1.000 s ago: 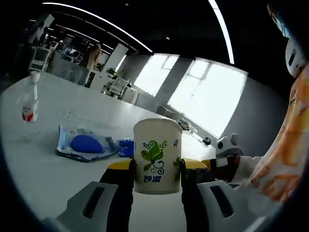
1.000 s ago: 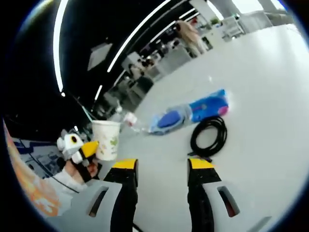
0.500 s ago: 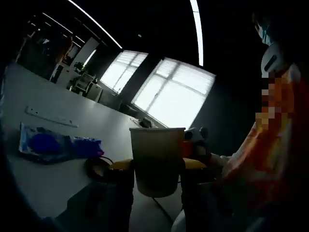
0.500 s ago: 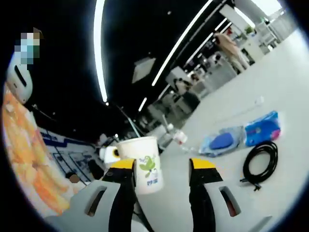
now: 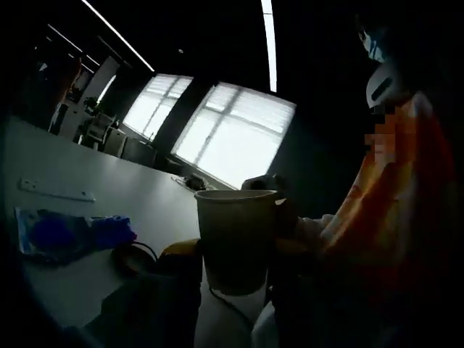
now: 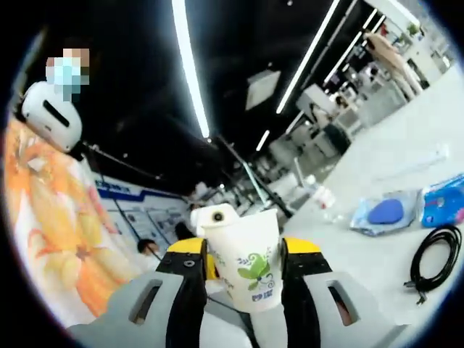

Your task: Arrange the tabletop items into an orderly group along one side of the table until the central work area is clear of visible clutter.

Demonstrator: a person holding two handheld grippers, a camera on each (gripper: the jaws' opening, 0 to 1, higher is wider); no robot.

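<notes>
A white paper cup [image 5: 235,235] with a green leaf print [image 6: 250,264] is held upright above the table. My left gripper [image 5: 233,252] is shut on its lower half, one jaw on each side. In the right gripper view the same cup stands between the jaws of my right gripper [image 6: 244,248]. Those jaws are spread wide on either side of it, at the same width as before. The left gripper's body shows just behind the cup there. The left gripper view is dark against the windows.
On the white table [image 6: 391,174] lie a blue plastic packet [image 6: 384,213] [image 5: 61,233], a blue box [image 6: 444,206], a coiled black cable [image 6: 436,259] [image 5: 139,255], a small bottle [image 6: 323,197] and a white strip [image 5: 55,191]. A person in orange-patterned clothes [image 5: 395,217] is close by.
The two grippers have come together: the cup, earlier off to the left of the right gripper's jaws, now stands between them. The left gripper still holds it.
</notes>
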